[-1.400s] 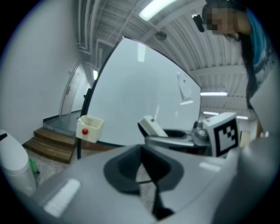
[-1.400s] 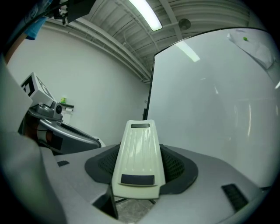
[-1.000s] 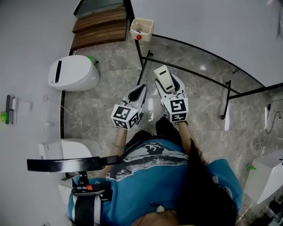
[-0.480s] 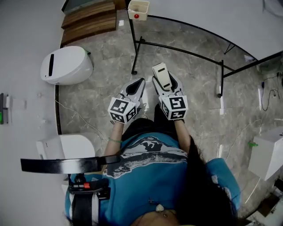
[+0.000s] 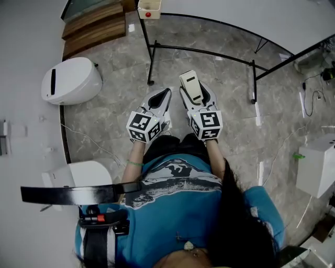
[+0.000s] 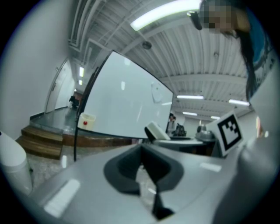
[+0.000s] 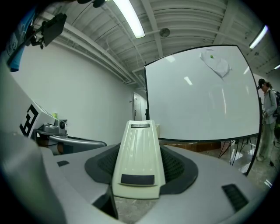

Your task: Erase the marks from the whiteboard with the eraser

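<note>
The cream eraser [image 5: 190, 87] sticks out forward from my right gripper [image 5: 192, 95], which is shut on it at chest height over the floor. In the right gripper view the eraser [image 7: 138, 153] lies lengthwise between the dark pads, pointing at the whiteboard [image 7: 201, 96]. Faint marks [image 7: 215, 64] show near the board's top. My left gripper [image 5: 162, 100] is held just left of the right one, shut on nothing. From the left gripper view [image 6: 146, 175] I see the whiteboard [image 6: 127, 105] ahead and the eraser's tip [image 6: 156, 131].
The board's black stand legs [image 5: 149, 57] and its crossbar run across the marble floor ahead. A small box with a red dot [image 5: 149, 8] hangs at the board's left end. A white rounded unit [image 5: 70, 81] and wooden steps [image 5: 94, 29] sit left, a white box [image 5: 316, 167] right.
In the head view the stand, the box and the white unit have slid up and left. Both grippers stay side by side, slightly higher in the picture, the eraser still held.
</note>
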### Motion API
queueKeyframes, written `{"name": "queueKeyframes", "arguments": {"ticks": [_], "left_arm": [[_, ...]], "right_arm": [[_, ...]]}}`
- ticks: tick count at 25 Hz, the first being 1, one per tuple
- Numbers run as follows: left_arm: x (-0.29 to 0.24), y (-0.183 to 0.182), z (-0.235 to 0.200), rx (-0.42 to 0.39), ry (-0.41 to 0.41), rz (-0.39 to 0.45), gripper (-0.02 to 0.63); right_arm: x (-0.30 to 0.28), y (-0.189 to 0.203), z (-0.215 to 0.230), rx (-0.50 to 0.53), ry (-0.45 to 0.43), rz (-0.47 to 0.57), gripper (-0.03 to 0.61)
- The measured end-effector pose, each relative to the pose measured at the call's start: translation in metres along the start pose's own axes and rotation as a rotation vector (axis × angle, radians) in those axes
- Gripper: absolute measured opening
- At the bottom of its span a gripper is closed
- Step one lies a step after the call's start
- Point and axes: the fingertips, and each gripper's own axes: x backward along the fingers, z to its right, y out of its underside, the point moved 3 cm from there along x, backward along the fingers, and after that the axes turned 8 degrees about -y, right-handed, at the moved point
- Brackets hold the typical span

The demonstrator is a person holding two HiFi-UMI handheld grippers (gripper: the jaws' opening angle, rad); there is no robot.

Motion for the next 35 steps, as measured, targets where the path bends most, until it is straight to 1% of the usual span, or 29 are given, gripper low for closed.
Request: {"name": "queueKeyframes", "arguments": {"ticks": [4, 8, 12, 14, 19, 24, 27, 35], "left_arm": [[-0.005, -0.004, 0.016, -0.003, 0.006, 0.010, 0.005], [-0.008, -0.005, 0.041, 0.014, 0.008, 0.023, 0.005], [-0.009, 0.006, 0.076, 0.036, 0.017, 0.009, 0.005], [-0.007, 0.013, 0.094, 0.029, 0.030, -0.005, 0.005], [-0.001, 0.021, 0.123, 0.019, 0.033, -0.004, 0.005], [0.003, 0.033, 0.157, 0.000, 0.054, -0.014, 0.005], [0.004, 0.037, 0.170, -0.020, 0.063, -0.024, 0.005], [0.006, 0.037, 0.187, -0.035, 0.050, -0.020, 0.005]], "right_arm": [[0.018, -0.001, 0.008, 0.005, 0.009, -0.001, 0.264], [0.043, 0.000, 0.018, 0.009, 0.017, -0.012, 0.264], [0.071, 0.000, 0.030, 0.015, 0.023, -0.012, 0.264], [0.086, 0.002, 0.033, 0.012, 0.029, -0.008, 0.264], [0.114, 0.010, 0.035, 0.007, 0.026, 0.000, 0.264], [0.144, 0.023, 0.042, -0.003, 0.039, 0.001, 0.264], [0.158, 0.026, 0.047, -0.011, 0.051, 0.003, 0.264], [0.182, 0.030, 0.055, -0.017, 0.061, 0.011, 0.264]]}}
